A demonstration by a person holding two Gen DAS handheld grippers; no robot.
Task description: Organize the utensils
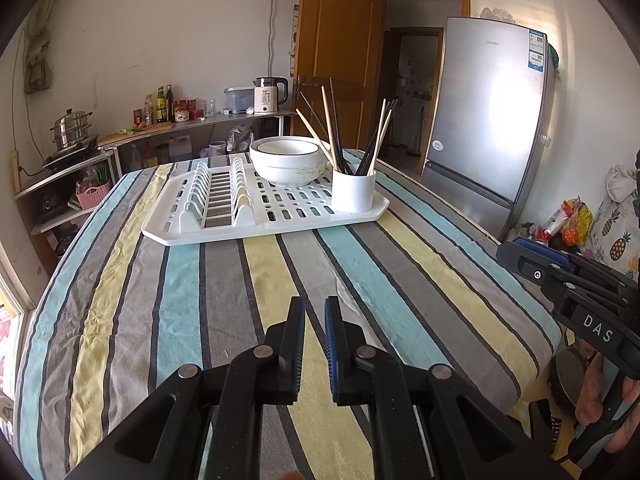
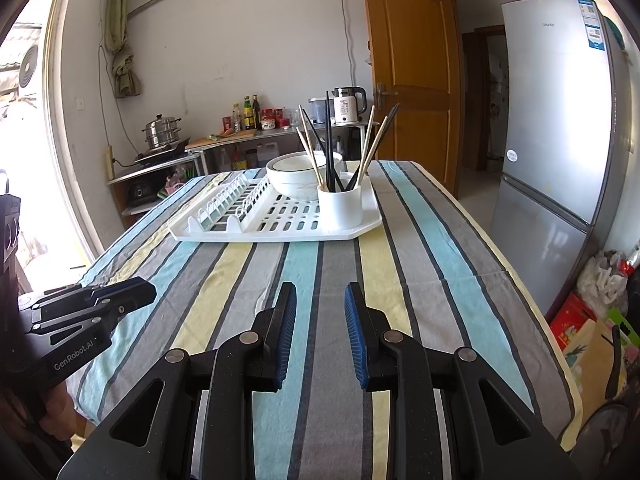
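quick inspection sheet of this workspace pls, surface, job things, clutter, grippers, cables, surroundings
surface: striped tablecloth, bare in front.
job's things: white drying rack at the far end; on it stacked bowls and a white holder with light and dark chopsticks standing upright.
clutter: nothing seen on the cloth.
grippers: left gripper nearly shut, empty; right gripper open, empty; both over the near cloth.
cables: wall cord.
surroundings: fridge, open door, kettle, steamer pot.
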